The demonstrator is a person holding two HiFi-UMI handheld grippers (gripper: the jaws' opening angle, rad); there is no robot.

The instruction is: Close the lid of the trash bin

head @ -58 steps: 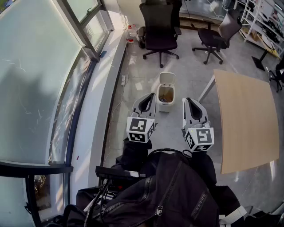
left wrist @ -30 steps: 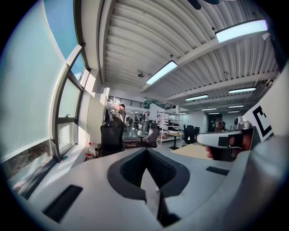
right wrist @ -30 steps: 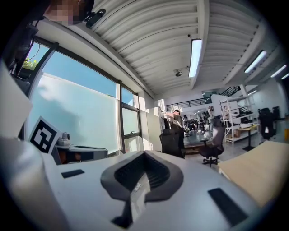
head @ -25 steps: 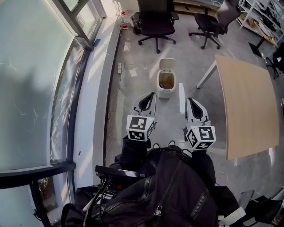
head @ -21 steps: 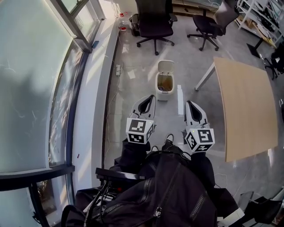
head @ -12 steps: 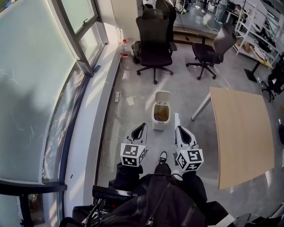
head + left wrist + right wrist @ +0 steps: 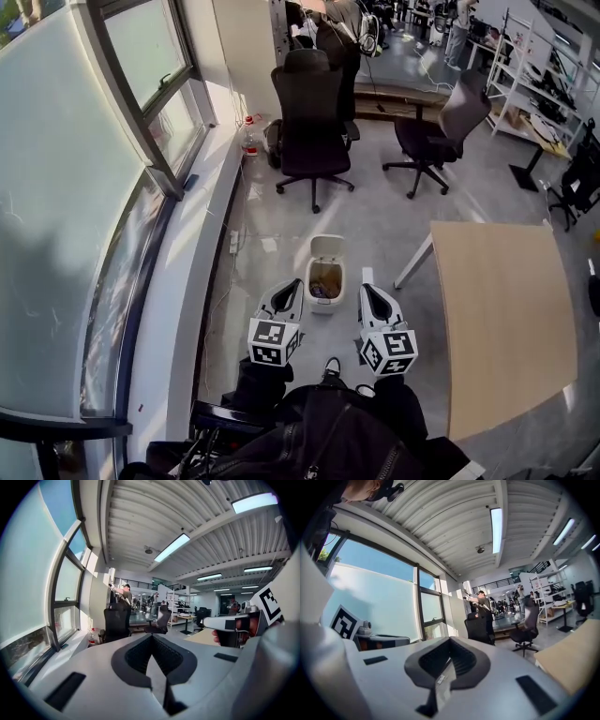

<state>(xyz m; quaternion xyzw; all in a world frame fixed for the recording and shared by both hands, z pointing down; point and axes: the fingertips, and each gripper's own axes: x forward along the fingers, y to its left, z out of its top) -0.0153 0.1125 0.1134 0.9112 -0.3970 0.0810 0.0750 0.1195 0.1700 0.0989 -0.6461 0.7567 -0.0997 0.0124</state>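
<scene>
Over the last couple of seconds the head view has pulled back and tilted up. The trash bin (image 7: 324, 301) sits on the floor just ahead of the jaw tips, between left gripper (image 7: 285, 287) and right gripper (image 7: 367, 292), probably not touching. The lid (image 7: 328, 247) stands open on the far side. Both jaws are pressed together on nothing, so closing hasn't started.

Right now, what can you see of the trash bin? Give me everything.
The trash bin is small, white and plastic-looking with rounded corners, standing upright on the grey floor. Its lid is open, tipped up at the far side. The inside looks brownish; what it holds cannot be made out. It sits just ahead of the left gripper and right gripper, between their tips, left of the wooden table. Neither gripper touches it.
</scene>
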